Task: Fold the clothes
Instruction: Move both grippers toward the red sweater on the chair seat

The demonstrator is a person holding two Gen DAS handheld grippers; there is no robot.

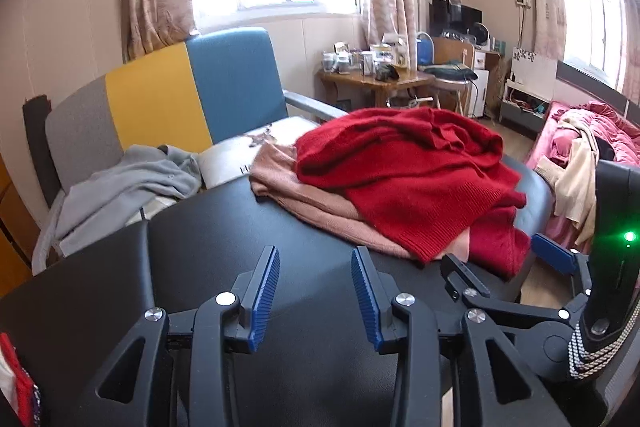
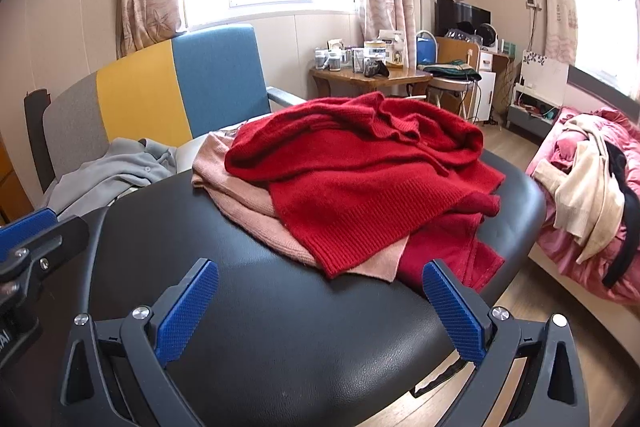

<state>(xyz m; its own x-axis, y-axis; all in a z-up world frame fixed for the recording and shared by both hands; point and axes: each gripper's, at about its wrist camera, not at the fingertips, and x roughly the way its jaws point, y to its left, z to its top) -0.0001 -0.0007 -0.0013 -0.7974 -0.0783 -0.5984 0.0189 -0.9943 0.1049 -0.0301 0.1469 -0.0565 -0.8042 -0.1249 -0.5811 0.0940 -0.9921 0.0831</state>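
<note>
Two sweaters (image 2: pixel 360 179) (jaws apart) near table edge (image 2: pixel 532 211)

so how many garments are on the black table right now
2 that I can make out: a red sweater heaped on top, and a pink garment under it, sticking out on the left. The red pile may hide more underneath.

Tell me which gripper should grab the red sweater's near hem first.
Probably right. The right gripper is open wide, with the red sweater hem just beyond its fingertips. The left gripper faces bare black table, with the sweater off to its right.
</note>
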